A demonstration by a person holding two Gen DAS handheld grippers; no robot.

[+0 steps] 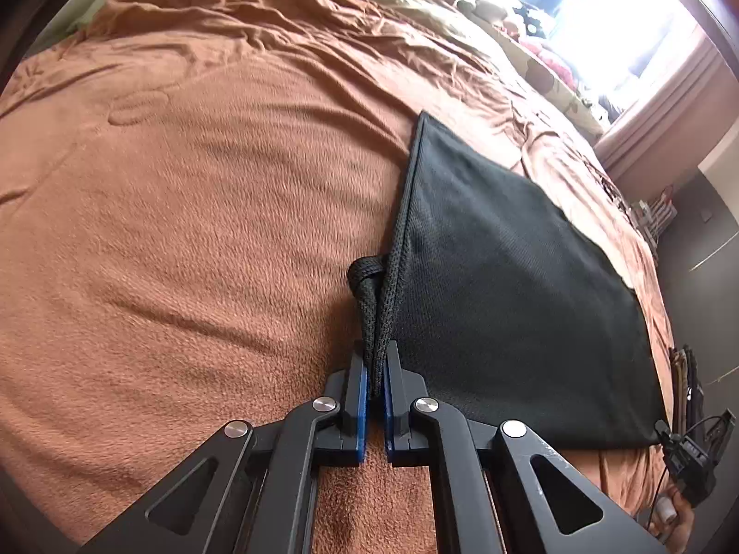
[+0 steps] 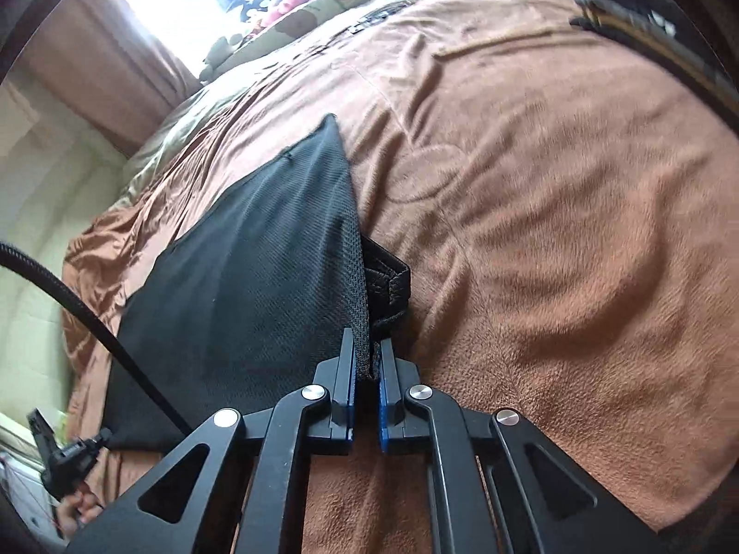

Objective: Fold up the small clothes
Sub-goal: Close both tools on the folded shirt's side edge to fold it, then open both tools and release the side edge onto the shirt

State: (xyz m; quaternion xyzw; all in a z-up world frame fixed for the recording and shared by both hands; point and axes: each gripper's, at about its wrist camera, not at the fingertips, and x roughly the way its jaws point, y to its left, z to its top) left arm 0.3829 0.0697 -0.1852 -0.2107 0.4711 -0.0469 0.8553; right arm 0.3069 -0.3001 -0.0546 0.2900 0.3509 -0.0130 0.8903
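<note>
Two hand-held grippers in play, one per hand, each clamped on an edge of the same black mesh garment [image 1: 499,304]. Left hand-held gripper [image 1: 376,369]: blue-padded fingers [image 1: 361,388] pressed nearly together, pinching the hem at the garment's left side together with a bunched black cord or strap [image 1: 367,286] that runs up just beside the edge. Right hand-held gripper [image 2: 368,360]: fingers likewise pressed close, pinching the right edge of the garment [image 2: 258,286]; a folded black band [image 2: 390,284] sticks out from under the cloth just beyond the fingertips. Garment lies spread and mostly flat on a bed covered with a brown fleece blanket [image 1: 184,231], wrinkled toward the far end. Held edges are lifted slightly off the blanket; the rest of the cloth rests on it. From the left wrist view the other gripper shows small at the lower right, by the garment's far corner. Bright window [image 1: 614,14] with pinkish curtains [image 2: 111,60] beyond the bed; clutter on the sill too blurred to identify. A black braided cable [image 2: 92,318] crosses the right wrist view at left.
</note>
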